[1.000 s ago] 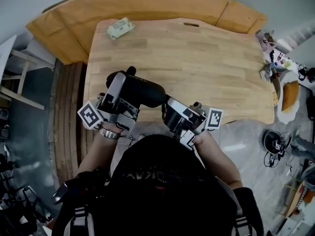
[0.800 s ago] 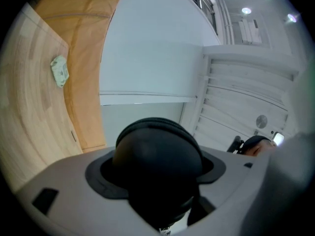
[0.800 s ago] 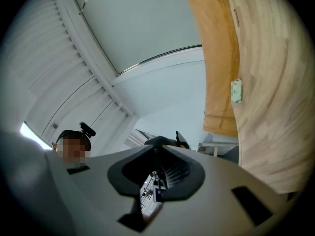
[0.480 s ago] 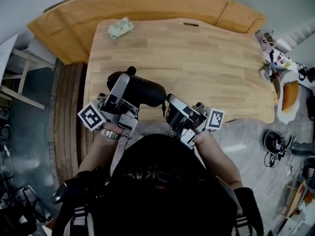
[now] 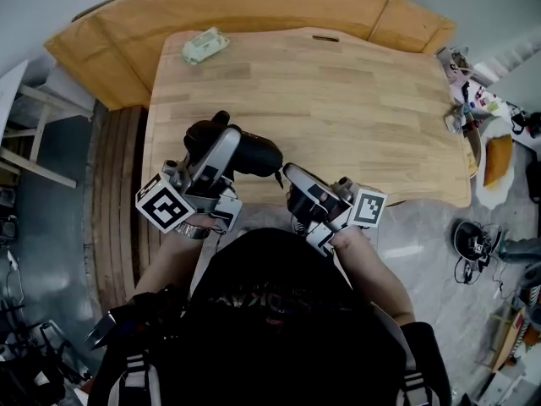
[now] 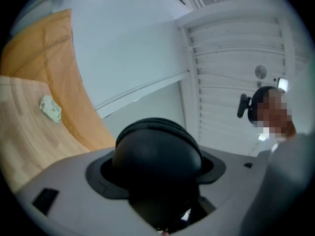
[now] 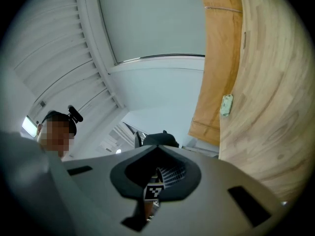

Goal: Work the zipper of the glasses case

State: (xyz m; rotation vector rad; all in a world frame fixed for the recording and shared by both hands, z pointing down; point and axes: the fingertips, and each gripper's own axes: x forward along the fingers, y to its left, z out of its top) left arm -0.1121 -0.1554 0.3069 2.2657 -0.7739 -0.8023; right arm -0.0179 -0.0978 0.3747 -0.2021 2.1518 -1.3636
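Brace glasses case [image 5: 254,155] in clamped left gripper [image 5: 222,140]; draw right gripper [image 5: 285,172], pinched shut at case's end, steadily along zipper track.

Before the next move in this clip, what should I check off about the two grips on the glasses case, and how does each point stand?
1. The left gripper clamps the glasses case: ok; the case fills its jaws.
2. The right gripper is shut: ok; its jaws are together.
3. The zipper pull is caught in the right jaws: cannot tell; no pull shows between them.
4. The right gripper's tip meets the end of the case nearest it: ok in the head view.
5. Room on the table: ok; only a small pale packet lies at its far corner, well away.
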